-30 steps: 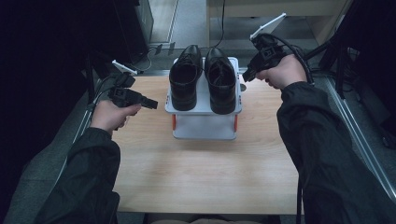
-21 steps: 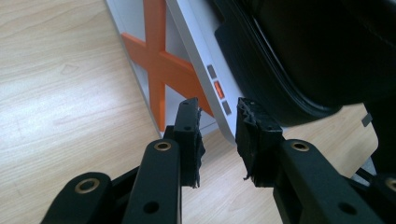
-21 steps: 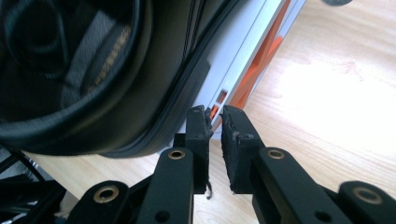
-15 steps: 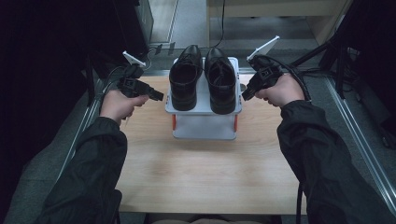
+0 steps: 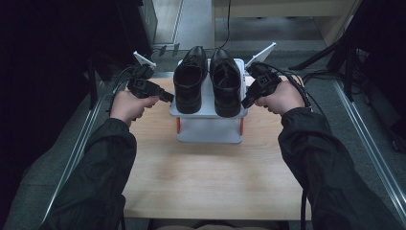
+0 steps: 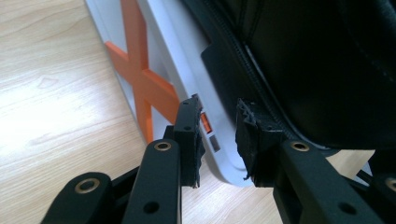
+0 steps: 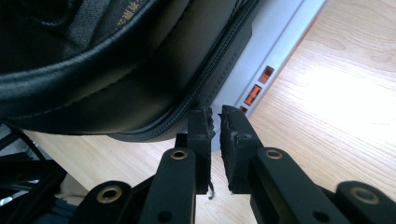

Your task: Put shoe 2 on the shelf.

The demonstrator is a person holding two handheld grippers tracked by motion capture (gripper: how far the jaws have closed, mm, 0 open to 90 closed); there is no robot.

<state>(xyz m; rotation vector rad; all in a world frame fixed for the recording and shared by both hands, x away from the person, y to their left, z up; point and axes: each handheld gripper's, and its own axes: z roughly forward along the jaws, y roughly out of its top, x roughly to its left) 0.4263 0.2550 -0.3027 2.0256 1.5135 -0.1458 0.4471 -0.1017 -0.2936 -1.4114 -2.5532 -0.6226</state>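
Dim, dark-edged high view; bright glare on wood and soft close-up blur in gripper views.

Two black shoes stand side by side: a left shoe (image 5: 190,79) and a right shoe (image 5: 226,81). One white rack (image 5: 208,129) carries them both. Under the rack lies one wooden counter (image 5: 206,177). There are two tongs, the left tongs (image 5: 167,98) and the right tongs (image 5: 245,102), and each one has two black jaws. On the rack's side one orange cross brace (image 6: 142,81) shows, and on its edge three small orange tabs (image 7: 256,94).
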